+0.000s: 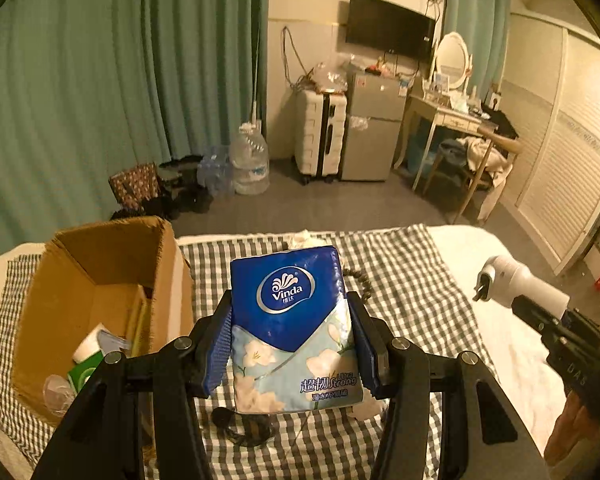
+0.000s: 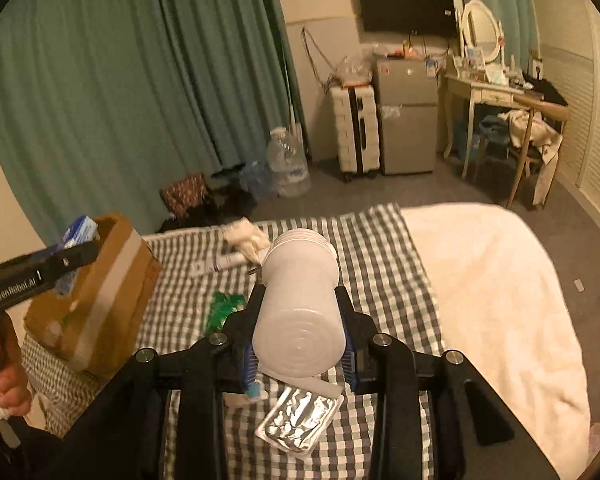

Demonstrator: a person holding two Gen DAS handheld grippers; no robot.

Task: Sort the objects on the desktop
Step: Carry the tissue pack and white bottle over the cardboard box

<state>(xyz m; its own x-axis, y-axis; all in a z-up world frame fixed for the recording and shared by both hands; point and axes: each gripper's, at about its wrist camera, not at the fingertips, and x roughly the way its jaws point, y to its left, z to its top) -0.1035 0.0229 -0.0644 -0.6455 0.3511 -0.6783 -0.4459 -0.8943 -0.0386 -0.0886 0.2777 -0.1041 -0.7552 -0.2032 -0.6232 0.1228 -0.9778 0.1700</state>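
Left tongs [image 1: 290,344] grip the tissue pack [image 1: 294,328], right tongs [image 2: 298,334] grip a white roll [image 2: 300,308]; carrying step; next, probably, a drop into the cardboard box [image 1: 100,264].

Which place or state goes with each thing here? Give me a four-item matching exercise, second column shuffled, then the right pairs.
Things
1. Vinda tissue pack
2. white roll
3. foil blister pack
4. cardboard box

Places or states
A. lying flat on the checked cloth
B. standing open at the cloth's left side, items inside
C. clamped in the left gripper
D. clamped in the right gripper

Pairs: 1-C, 2-D, 3-A, 4-B
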